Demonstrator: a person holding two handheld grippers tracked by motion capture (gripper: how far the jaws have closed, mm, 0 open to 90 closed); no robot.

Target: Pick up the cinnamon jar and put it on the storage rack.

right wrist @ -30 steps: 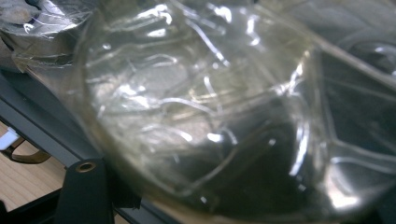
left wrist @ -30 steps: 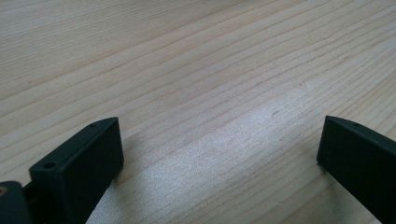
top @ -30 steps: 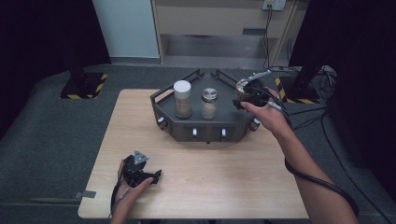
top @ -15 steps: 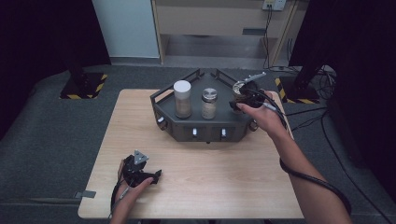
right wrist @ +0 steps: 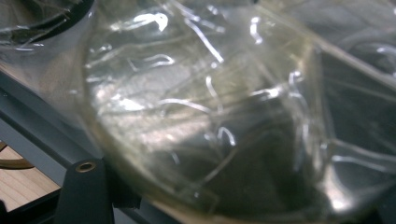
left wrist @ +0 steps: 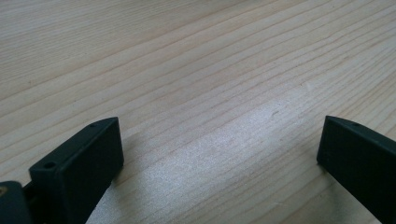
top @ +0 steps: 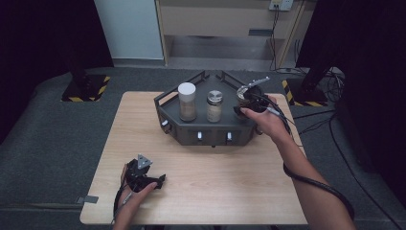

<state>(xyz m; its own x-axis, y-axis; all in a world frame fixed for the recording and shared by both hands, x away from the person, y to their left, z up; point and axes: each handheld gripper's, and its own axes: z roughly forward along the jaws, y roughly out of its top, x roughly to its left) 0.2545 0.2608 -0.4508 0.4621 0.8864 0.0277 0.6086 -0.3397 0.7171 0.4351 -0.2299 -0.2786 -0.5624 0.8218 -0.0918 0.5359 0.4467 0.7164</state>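
Jar between right claw pads

Wooden table, apparently metal rack atop

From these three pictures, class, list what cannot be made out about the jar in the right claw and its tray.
- Clear jar: right gripper view, too close and blurred to tell its contents.
- Its base: high view, hidden by the right claw and hand.
- Tray knobs: high view, too small to read.
- Left claw: jaw tips cut off by the frame edge.
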